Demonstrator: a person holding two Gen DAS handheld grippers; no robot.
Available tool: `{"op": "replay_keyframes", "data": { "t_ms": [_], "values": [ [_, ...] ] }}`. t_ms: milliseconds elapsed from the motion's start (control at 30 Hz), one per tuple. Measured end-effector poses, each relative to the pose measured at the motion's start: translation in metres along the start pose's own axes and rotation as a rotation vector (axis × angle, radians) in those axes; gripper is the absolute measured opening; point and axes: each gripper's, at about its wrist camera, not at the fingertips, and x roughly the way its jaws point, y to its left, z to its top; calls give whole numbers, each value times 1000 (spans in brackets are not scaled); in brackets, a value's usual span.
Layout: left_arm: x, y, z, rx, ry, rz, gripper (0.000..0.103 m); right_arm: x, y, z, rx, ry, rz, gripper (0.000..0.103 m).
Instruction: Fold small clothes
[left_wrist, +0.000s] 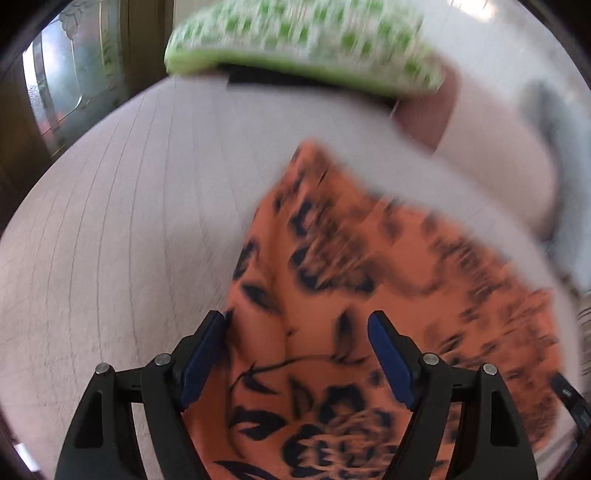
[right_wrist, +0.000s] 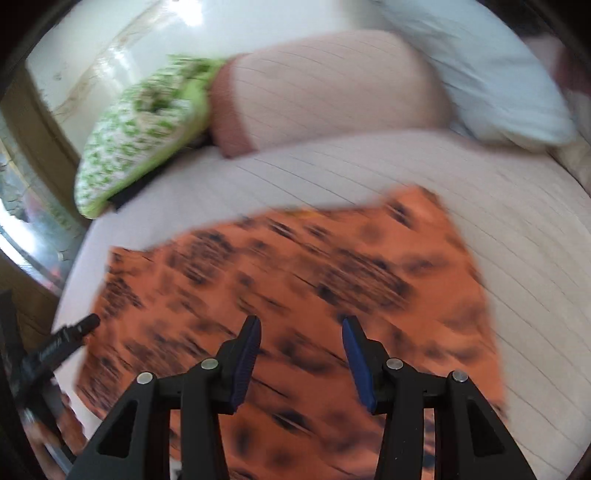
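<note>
An orange cloth with a dark flower print (left_wrist: 332, 295) lies spread flat on a pale pink striped bed cover (left_wrist: 129, 221). It also shows in the right wrist view (right_wrist: 295, 277). My left gripper (left_wrist: 297, 319) is open and empty, hovering over the cloth's near left part. My right gripper (right_wrist: 301, 325) is open and empty, above the cloth's near edge. Both views are blurred by motion.
A green and white patterned pillow (right_wrist: 136, 129) and a pink striped pillow (right_wrist: 325, 88) lie at the bed's far side, with a white pillow (right_wrist: 498, 81) to the right. The green pillow shows in the left wrist view (left_wrist: 303, 40). A dark rod (right_wrist: 59, 343) shows at the left edge.
</note>
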Motion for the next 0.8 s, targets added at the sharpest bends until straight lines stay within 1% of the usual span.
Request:
{"op": "replay_keyframes", "data": {
  "t_ms": [33, 67, 100, 133, 167, 233, 300, 367, 400, 433, 500, 567, 600, 633, 667, 733, 800],
  "values": [
    [9, 3, -1, -11, 26, 17, 89, 0, -16, -8, 24, 6, -22, 49],
    [13, 10, -1, -50, 24, 0, 92, 4, -36, -19, 63, 4, -37, 49],
    [13, 13, 0, -63, 18, -1, 94, 3, -51, -27, 87, -12, -28, 48],
    [13, 14, 1, -64, 19, 1, 94, 4, -63, -30, 120, -26, -24, 43],
    [13, 15, 1, -60, 17, 5, 94, 3, -67, -27, 147, -17, -15, 41],
    [10, 14, 1, -71, -2, 27, 94, -3, -66, -14, 153, -14, -12, 41],
    [0, 11, 1, -72, -50, 69, 94, -11, -65, -5, 162, -48, 9, 41],
    [-10, 0, 1, -31, -121, 110, 94, -16, -62, 5, 173, -60, 88, 41],
    [-13, -5, 1, -10, -139, 109, 94, -15, -59, 9, 161, -62, 115, 41],
    [-15, -13, 1, 10, -147, 103, 94, -14, -56, 11, 144, -65, 119, 41],
    [-10, -27, -4, 60, -127, 97, 94, -5, -51, 15, 108, -43, 89, 41],
    [6, -42, -11, 131, -63, 124, 94, 17, -47, 16, 117, 36, 78, 41],
    [12, -48, -15, 158, -52, 143, 95, 25, -47, 15, 126, 71, 88, 41],
    [10, -51, -18, 168, -88, 159, 99, 26, -50, 15, 143, 68, 100, 41],
    [8, -54, -20, 176, -113, 184, 100, 22, -52, 16, 181, 72, 116, 41],
    [5, -59, -23, 197, -132, 202, 100, 19, -56, 15, 238, 102, 148, 41],
    [-3, -61, -30, 206, -185, 246, 100, 13, -61, 11, 248, 96, 159, 41]
  ]
}}
